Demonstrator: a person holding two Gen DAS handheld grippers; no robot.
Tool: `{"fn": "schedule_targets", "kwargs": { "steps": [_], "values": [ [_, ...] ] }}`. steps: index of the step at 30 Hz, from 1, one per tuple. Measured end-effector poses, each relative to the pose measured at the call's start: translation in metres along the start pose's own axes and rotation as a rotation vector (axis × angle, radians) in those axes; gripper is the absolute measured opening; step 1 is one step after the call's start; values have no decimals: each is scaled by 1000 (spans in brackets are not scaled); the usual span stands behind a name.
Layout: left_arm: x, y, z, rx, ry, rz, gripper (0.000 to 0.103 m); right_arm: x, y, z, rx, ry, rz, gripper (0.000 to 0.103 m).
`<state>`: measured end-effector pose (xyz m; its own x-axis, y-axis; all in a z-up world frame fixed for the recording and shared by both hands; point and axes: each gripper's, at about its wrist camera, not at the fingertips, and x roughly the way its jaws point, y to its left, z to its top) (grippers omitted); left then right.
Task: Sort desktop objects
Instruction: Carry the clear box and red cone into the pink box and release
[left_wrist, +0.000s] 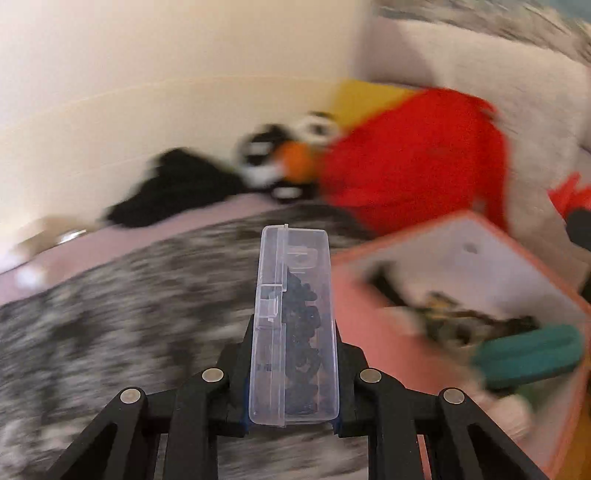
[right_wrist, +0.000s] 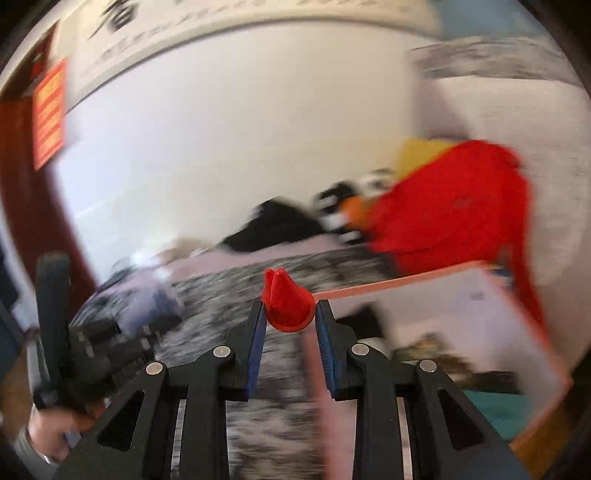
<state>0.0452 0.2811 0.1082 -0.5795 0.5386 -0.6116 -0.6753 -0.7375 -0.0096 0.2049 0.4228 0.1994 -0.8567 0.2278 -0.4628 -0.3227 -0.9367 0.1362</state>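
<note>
My left gripper (left_wrist: 293, 369) is shut on a clear plastic case (left_wrist: 293, 325) holding small black pieces; it holds the case upright above the speckled grey blanket (left_wrist: 110, 332). My right gripper (right_wrist: 290, 314) is shut on a small red cone (right_wrist: 286, 301), held in the air at the fingertips. A pink-rimmed box (left_wrist: 369, 295) with mixed items sits to the right of the left gripper; it also shows in the right wrist view (right_wrist: 406, 282) beyond and to the right of the cone. Both views are motion-blurred.
A red plush toy (left_wrist: 413, 158) with an orange beak and black-white eyes lies at the back, by a black cloth (left_wrist: 177, 188) and a white pillow (left_wrist: 517, 92). A teal item (left_wrist: 528, 354) lies in the box. The person's left hand and other gripper (right_wrist: 62, 332) show at left.
</note>
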Motion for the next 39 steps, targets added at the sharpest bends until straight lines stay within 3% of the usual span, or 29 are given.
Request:
{"fn": "schedule_targets", "kwargs": {
  "steps": [5,7,8,9,10,11,13,16,27,33,39],
  "values": [
    [36,-109,23,87,6,-138,24,-10,-72,-10,41,28,-132,30],
    [46,-127,21,126,10,-98,30,-5,-92,-14,56,59,-156,30],
    [51,-134,19,146,12,-66,56,-2,-98,-15,64,66,-169,31],
    [55,-140,17,166,14,-34,74,1,-103,-17,72,70,-181,33],
    [58,-144,15,179,5,-3,100,2,-107,-16,82,70,-200,51],
    [56,-144,12,186,-29,30,102,3,-112,-16,92,68,-220,80],
    [54,-143,11,182,-59,36,102,4,-110,-14,72,42,-244,95],
    [52,-139,13,164,-81,33,102,-1,-101,-11,7,-7,-268,96],
    [29,-120,15,80,-133,51,102,2,-66,-10,-27,-25,-237,96],
    [-8,-85,6,48,-165,118,102,4,-41,-7,-28,-34,-200,96],
    [-46,-26,-18,0,-147,211,102,6,4,-8,-26,-64,-106,96]
  ]
}}
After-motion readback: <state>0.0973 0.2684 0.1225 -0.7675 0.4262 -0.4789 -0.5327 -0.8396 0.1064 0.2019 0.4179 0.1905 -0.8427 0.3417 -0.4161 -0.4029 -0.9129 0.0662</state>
